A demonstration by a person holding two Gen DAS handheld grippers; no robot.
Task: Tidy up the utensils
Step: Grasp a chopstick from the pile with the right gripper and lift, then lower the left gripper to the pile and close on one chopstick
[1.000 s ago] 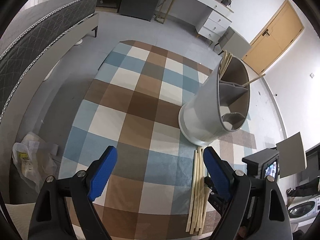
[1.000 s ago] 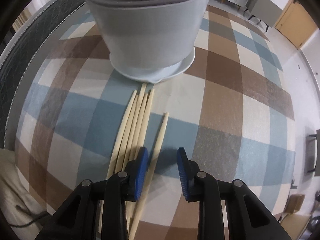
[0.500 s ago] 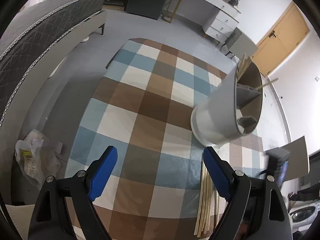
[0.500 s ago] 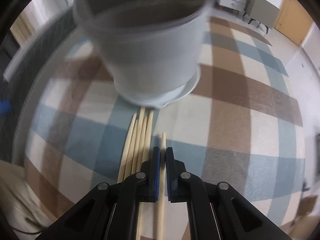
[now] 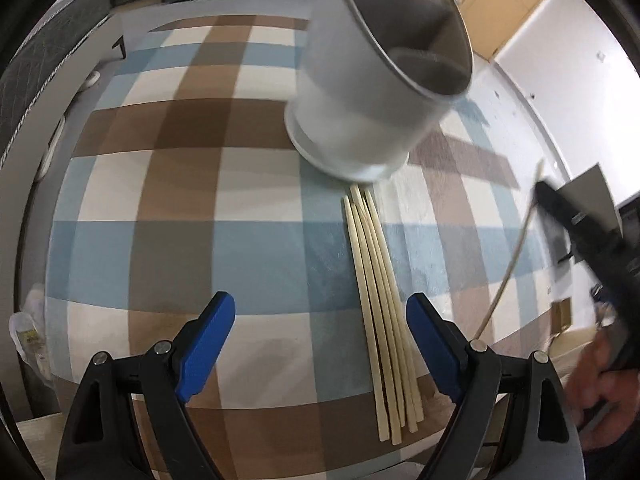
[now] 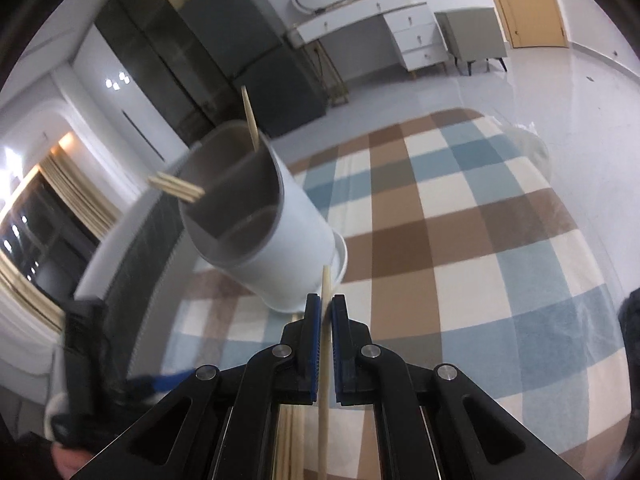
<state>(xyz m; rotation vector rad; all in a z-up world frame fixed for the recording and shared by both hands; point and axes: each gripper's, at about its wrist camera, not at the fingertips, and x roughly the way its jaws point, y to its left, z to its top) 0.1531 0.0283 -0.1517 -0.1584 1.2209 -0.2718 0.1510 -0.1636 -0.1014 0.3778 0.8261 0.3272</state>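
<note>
A white utensil holder with inner dividers stands on the checked tablecloth; it also shows in the right wrist view with several chopsticks sticking out. Several loose wooden chopsticks lie in a bundle in front of it. My left gripper is open and empty, just above and before the bundle. My right gripper is shut on a single chopstick and holds it lifted above the table, near the holder. That chopstick also shows in the left wrist view.
The table's front edge is close below my left gripper. A bed lies to the left. A white desk, a dark cabinet and a wooden door stand at the back of the room.
My right gripper closed on one chopstick and lifted it off the cloth, tilting up toward the holder. My left gripper moved closer to the chopstick bundle and stayed open.
</note>
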